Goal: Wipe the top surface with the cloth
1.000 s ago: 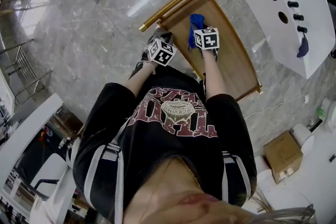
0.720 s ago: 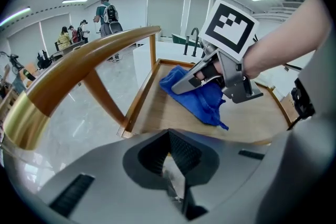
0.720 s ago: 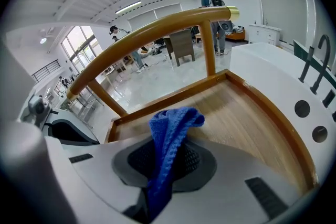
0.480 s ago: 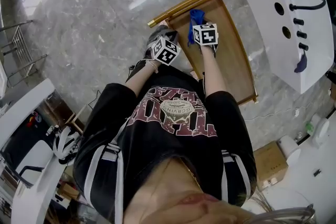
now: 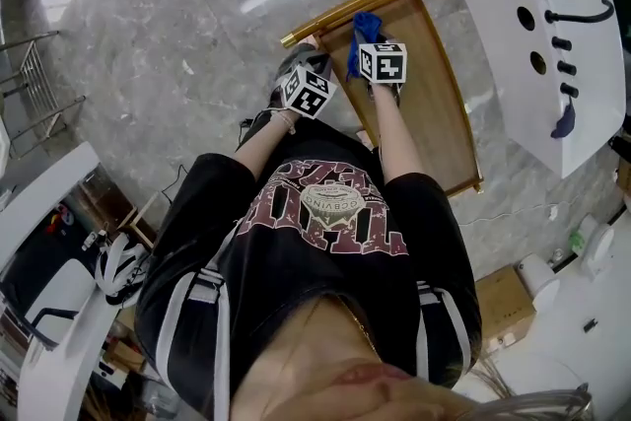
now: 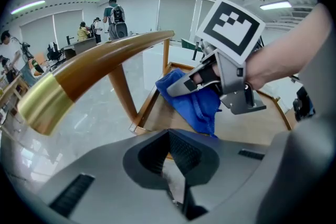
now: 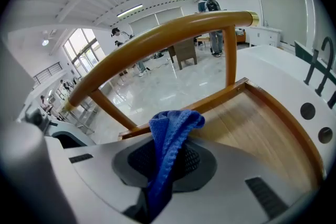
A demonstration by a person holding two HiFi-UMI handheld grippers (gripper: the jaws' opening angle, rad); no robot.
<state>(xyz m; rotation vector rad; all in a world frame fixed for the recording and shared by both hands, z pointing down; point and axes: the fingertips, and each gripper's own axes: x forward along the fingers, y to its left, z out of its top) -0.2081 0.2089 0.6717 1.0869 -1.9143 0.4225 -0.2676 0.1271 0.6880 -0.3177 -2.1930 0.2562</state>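
Head view: upper centre, the right tongs (image 5: 367,52) hang the blue cloth (image 5: 364,27) over the wooden seat (image 5: 426,89).
Left gripper view: the left tongs (image 6: 176,183) are pressed together, empty.
Right gripper view: cloth firmly pinched; lower it flat, then sweep in overlapping strokes.

Left gripper (image 6: 170,155) has jaws together (nothing between); right gripper (image 7: 160,165) pinches cloth (image 7: 176,123).

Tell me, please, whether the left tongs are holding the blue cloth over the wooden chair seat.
No: the right tongs, not the left, are holding the blue cloth over the wooden chair seat. The right gripper view shows it pinched between them; the left tongs hold nothing.
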